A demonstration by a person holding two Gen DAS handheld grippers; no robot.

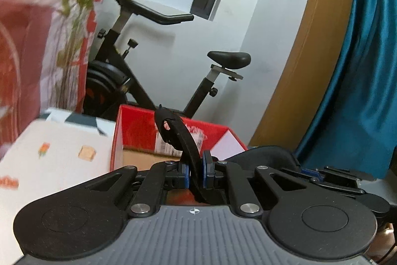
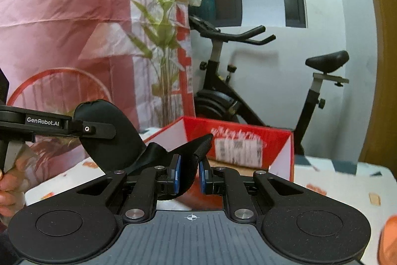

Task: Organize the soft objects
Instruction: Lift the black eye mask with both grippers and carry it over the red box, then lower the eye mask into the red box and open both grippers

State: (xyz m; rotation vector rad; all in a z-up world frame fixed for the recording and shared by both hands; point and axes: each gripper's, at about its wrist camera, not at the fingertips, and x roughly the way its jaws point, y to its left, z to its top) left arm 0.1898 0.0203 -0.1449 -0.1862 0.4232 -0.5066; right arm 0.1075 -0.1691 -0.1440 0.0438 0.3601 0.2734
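Note:
A black sleep mask (image 2: 116, 138) hangs in the air between both grippers. In the left wrist view its thin edge and strap loop (image 1: 178, 138) stand upright between the blue pads of my left gripper (image 1: 196, 171), which is shut on it. The mask's padded body (image 1: 265, 155) bulges to the right, toward my right gripper (image 1: 322, 174). In the right wrist view my right gripper (image 2: 189, 171) is shut on the mask's folded black band (image 2: 198, 148). My left gripper (image 2: 109, 131) comes in from the left and pinches the oval pad.
An open red box (image 2: 280, 140) (image 1: 134, 128) with a labelled parcel inside stands on the white patterned tablecloth (image 2: 347, 180) just ahead. A pink printed bag (image 2: 62, 29) hangs at the left. An exercise bike (image 1: 173, 66) stands behind. A teal curtain (image 1: 367, 66) hangs at the right. A hand (image 2: 10, 188) grips the left handle.

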